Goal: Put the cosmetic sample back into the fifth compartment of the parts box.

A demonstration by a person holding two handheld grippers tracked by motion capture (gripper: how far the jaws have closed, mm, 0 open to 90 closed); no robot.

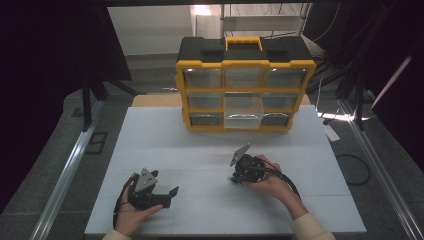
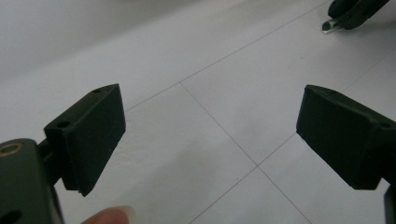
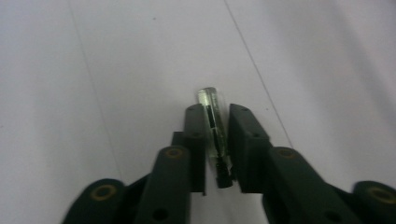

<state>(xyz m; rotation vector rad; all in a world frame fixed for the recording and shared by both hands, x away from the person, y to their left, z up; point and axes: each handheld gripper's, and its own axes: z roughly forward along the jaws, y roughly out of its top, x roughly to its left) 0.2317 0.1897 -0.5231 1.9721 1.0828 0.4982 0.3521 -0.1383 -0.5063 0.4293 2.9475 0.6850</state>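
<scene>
My right gripper is shut on a small clear plastic piece with a dark core, whose pale tip sticks out past the jaws just above the white table. From above, the right gripper sits right of the table's middle. The same clear piece peeks out of that far gripper at the top right of the left gripper view. My left gripper rests low at the front left, its black fingers wide apart and open over bare table.
A yellow and black drawer organiser stands at the back of the white table. Its lower middle clear drawer is pulled out. A hand holds each gripper. Dark stands and cables surround the table.
</scene>
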